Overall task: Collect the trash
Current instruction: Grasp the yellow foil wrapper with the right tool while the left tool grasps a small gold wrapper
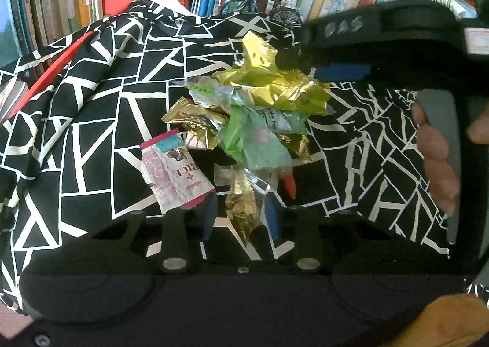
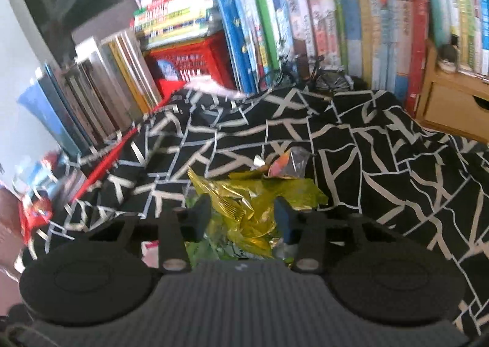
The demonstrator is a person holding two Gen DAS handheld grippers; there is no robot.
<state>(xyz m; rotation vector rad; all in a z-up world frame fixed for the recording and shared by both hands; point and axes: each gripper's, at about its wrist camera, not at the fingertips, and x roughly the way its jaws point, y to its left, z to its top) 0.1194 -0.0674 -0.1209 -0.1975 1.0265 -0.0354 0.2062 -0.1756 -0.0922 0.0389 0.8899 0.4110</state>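
Both grippers (image 1: 241, 209) (image 2: 243, 212) apparently pinching wrappers (image 1: 244, 121) on patterned cloth (image 1: 91, 133)

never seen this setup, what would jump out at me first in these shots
The heap of crumpled wrappers, gold foil and green plastic, lying mid-frame on the black-and-white patterned cloth. Behind it stands a row of books with a red crate among them. The right hand-held gripper straddles the gold foil.

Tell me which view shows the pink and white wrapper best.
The left wrist view. There the pink and white wrapper lies flat and sharp at the left edge of the trash pile on the patterned cloth. The right wrist view is blurred, and only a pink patch shows beside the gripper's body, too hidden to identify.
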